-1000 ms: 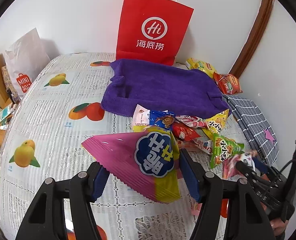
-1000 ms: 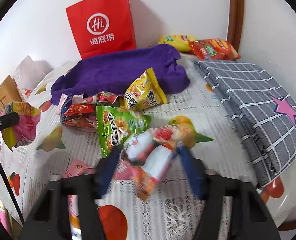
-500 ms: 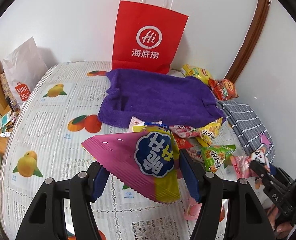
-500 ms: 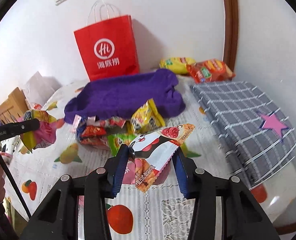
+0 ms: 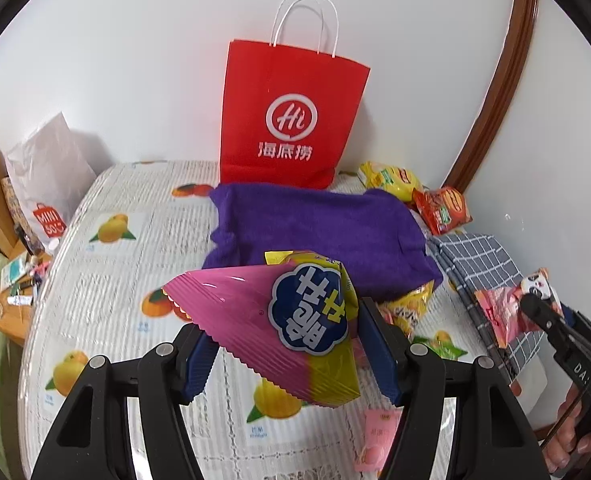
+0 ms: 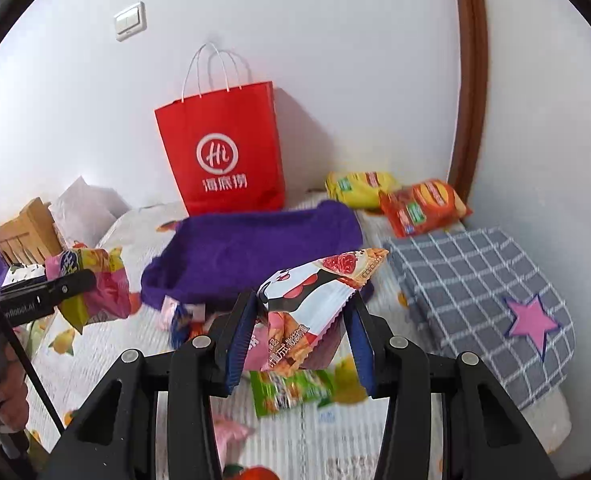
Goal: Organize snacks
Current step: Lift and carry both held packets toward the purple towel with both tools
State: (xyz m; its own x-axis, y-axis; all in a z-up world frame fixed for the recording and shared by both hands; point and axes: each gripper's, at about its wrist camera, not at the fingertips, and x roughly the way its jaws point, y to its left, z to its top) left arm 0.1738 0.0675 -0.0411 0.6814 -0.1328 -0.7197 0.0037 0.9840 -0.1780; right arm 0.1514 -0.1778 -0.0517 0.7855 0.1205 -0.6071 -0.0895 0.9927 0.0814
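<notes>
My left gripper [image 5: 285,356] is shut on a pink and yellow snack bag [image 5: 279,320] with a blue label, held above the table. It also shows in the right wrist view [image 6: 91,284]. My right gripper [image 6: 301,344] is shut on a white and pink snack pack [image 6: 315,300] with a panda face, also lifted; it shows at the right of the left wrist view [image 5: 511,308]. A red paper bag [image 5: 291,120] with white handles stands upright against the wall behind a purple towel [image 5: 323,220]. Several loose snack packs [image 6: 291,390] lie below the grippers.
A yellow bag [image 6: 359,188] and an orange bag [image 6: 423,206] lie at the back right corner. A grey checked cloth [image 6: 483,292] with a pink star covers the right side. A white Miniso bag [image 5: 43,184] and a wooden chair [image 6: 19,232] are at the left.
Both grippers have risen and drawn back with their snacks. The red bag now shows lower and more fully in both views; the loose snacks have dropped under the grippers.
</notes>
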